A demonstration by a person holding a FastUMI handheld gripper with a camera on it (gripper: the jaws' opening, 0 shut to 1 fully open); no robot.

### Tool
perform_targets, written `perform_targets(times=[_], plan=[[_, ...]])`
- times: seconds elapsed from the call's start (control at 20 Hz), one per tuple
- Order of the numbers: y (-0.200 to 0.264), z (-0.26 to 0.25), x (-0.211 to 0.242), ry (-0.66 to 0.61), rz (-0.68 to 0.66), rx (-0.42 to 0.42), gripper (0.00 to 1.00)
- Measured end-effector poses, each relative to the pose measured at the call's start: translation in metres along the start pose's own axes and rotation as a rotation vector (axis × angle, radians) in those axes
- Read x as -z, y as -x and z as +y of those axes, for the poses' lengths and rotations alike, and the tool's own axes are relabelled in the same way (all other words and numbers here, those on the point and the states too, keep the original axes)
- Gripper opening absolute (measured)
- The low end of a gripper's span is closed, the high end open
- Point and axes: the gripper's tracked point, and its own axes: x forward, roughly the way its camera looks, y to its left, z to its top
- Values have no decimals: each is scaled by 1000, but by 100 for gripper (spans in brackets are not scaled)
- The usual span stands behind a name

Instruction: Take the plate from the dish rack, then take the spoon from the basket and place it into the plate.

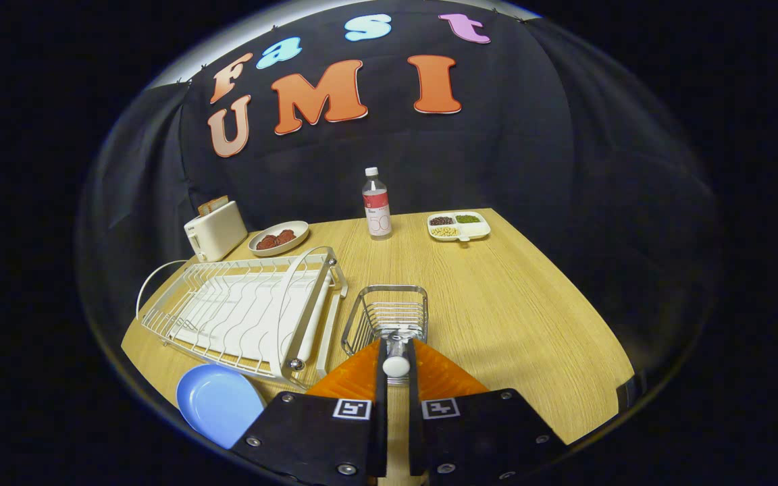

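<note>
Spoon (pixel 396 359) pinched between my hand-held gripper's (pixel 396 368) fingers, jaws narrow and pressing its handle, held just above the wire basket (pixel 387 315). Blue plate (pixel 219 403) lies flat on the worktop (pixel 510 304), left of the fingers, beside the dish rack (pixel 240 314). Bottle (pixel 377 204) and toaster (pixel 215 230) stand beyond.

Your wooden table (pixel 497 297) carries a white dish rack (pixel 240 314) with a blue plate (pixel 219 403) lying flat just in front of it, and a wire basket (pixel 387 317) beside the rack. Along the far edge you have a white toaster (pixel 215 231), a small dish (pixel 279 237) of something reddish (too small to tell what), a clear bottle (pixel 377 204) standing upright, and a divided tray (pixel 458 225) holding beans.
</note>
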Motion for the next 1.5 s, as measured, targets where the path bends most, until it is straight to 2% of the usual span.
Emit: perform_targets(times=[0.15,0.7,1.05,1.5], plan=[[8,3,-16,30,-22,-2,10],[73,15,-78,73,-95,-29,9],[121,66,-81,122,-109,-164,9],[140,131,-39,211,-26,-351,9]])
